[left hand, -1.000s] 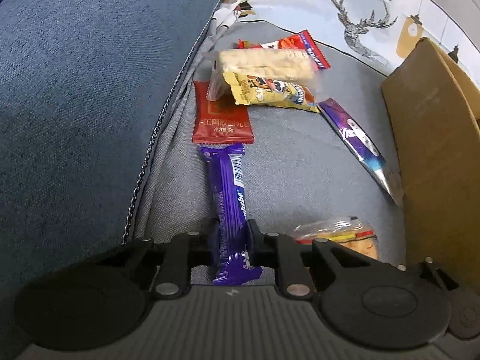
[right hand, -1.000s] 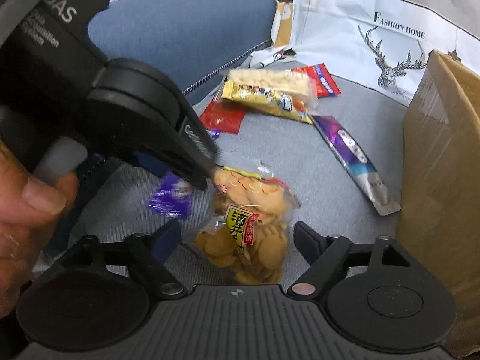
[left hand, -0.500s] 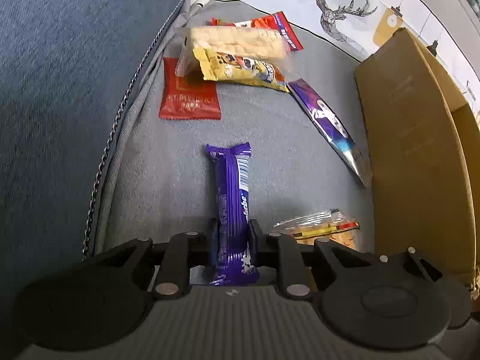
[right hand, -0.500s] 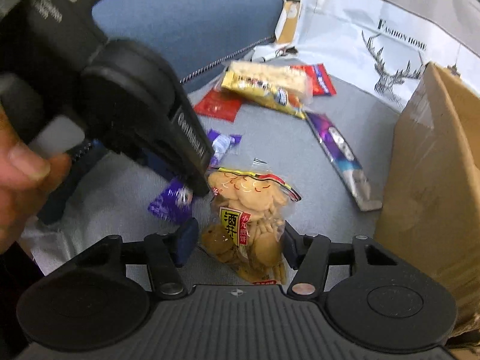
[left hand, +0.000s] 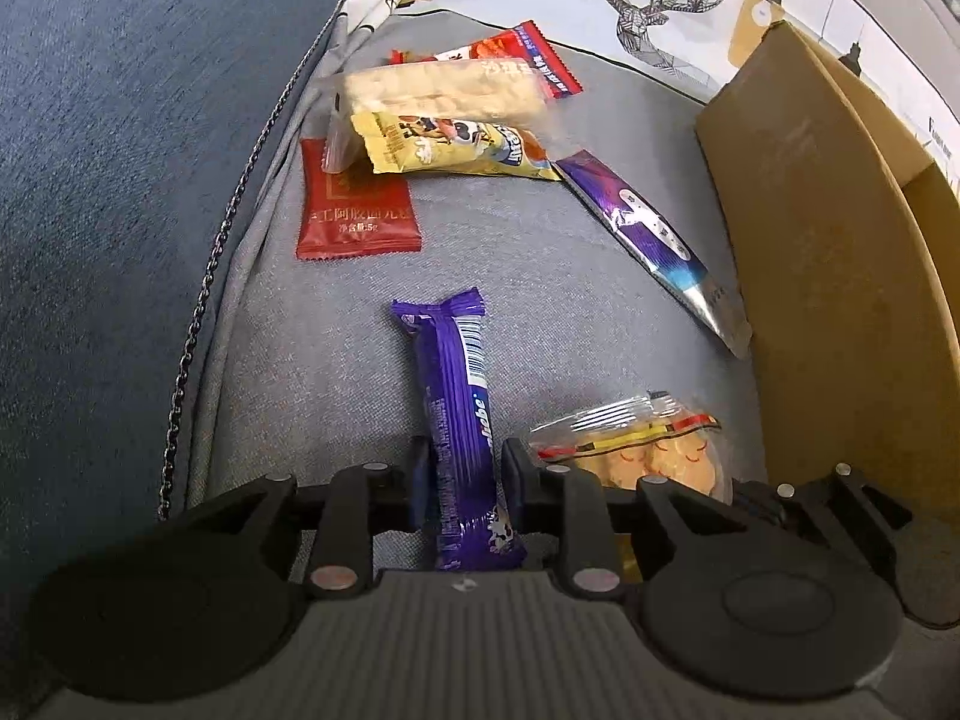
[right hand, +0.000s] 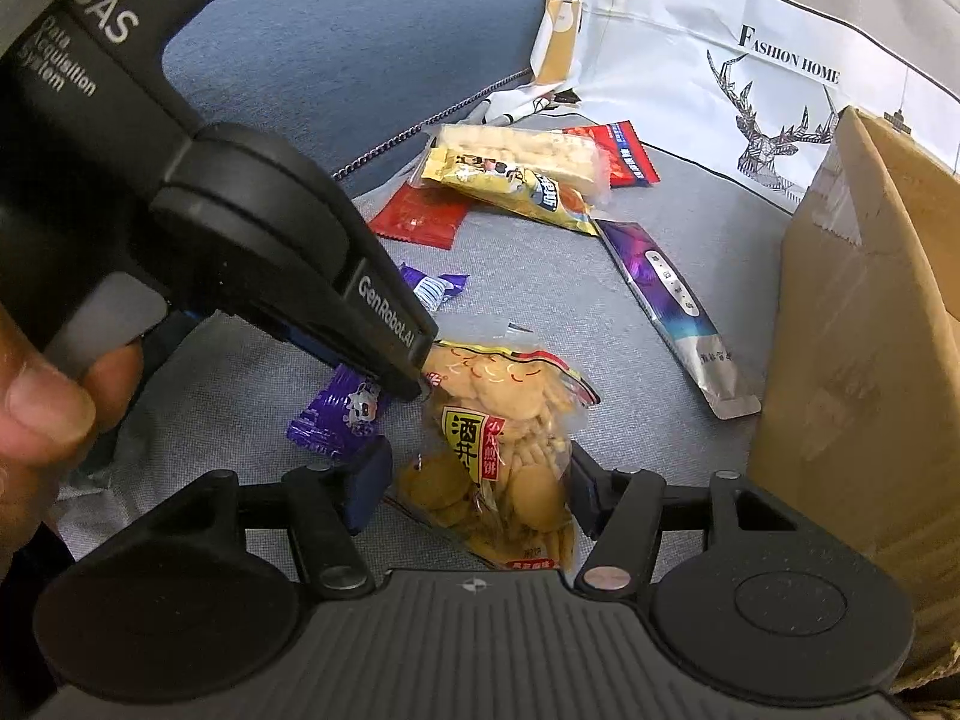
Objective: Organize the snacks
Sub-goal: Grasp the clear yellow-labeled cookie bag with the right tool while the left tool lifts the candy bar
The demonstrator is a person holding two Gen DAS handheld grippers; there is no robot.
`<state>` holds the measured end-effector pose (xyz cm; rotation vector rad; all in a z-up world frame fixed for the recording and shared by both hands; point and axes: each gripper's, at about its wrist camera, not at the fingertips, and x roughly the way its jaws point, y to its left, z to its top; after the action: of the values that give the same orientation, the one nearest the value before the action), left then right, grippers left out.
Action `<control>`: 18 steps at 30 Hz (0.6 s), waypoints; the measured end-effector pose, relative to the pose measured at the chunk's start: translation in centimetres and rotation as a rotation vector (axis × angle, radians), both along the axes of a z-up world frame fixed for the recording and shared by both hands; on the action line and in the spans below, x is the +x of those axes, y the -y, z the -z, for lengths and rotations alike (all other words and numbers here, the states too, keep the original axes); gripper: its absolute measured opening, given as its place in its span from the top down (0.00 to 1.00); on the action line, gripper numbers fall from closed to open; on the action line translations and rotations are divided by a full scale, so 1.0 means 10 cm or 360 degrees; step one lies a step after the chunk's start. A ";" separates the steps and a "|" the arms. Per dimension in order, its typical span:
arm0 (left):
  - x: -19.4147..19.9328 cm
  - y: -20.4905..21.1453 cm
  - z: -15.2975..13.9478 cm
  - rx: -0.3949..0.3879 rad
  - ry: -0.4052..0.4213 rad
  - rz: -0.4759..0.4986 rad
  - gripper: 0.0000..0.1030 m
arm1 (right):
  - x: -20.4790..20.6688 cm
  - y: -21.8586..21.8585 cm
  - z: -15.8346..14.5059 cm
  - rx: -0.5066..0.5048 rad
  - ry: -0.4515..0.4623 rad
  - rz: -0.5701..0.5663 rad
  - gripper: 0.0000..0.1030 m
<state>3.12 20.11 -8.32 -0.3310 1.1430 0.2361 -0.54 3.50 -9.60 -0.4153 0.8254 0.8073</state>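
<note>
My left gripper (left hand: 462, 468) is shut on a purple snack bar (left hand: 456, 414) and holds it lifted off the grey sofa cushion (left hand: 336, 360). The bar's ends show in the right wrist view (right hand: 342, 414) under the left gripper's body (right hand: 288, 276). My right gripper (right hand: 480, 486) is shut on a clear bag of yellow biscuits (right hand: 498, 450), which also shows in the left wrist view (left hand: 648, 444). A cardboard box (left hand: 840, 276) stands at the right.
On the cushion lie a red sachet (left hand: 354, 210), a yellow packet (left hand: 444, 144), a pale wafer pack (left hand: 444, 90), a red-and-white packet (left hand: 528, 54) and a long purple-silver pouch (left hand: 654, 246). A white printed bag (right hand: 720, 42) stands behind. A chain (left hand: 198, 324) runs along the cushion's left edge.
My left gripper has lifted the purple bar and drawn back from the snack pile. My right gripper's fingers have closed onto the biscuit bag.
</note>
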 end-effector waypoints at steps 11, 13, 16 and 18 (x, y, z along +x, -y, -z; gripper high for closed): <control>-0.04 -0.08 -0.13 -0.0027 0.0124 -0.0072 0.82 | -0.01 0.05 -0.12 0.0054 0.0115 0.0033 0.51; -0.04 -0.09 -0.13 -0.0037 0.0128 -0.0092 0.82 | 0.00 0.05 -0.11 0.0053 0.0113 0.0033 0.52; -0.05 -0.10 -0.17 -0.0037 0.0163 -0.0109 0.82 | -0.01 0.05 -0.12 0.0063 0.0136 0.0032 0.52; -0.06 -0.12 -0.21 -0.0046 0.0203 -0.0126 0.82 | -0.01 0.05 -0.15 0.0084 0.0144 0.0045 0.52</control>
<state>2.54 21.33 -6.21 -0.4114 1.0095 0.2644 -0.59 2.98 -8.14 -0.3898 0.7228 0.7771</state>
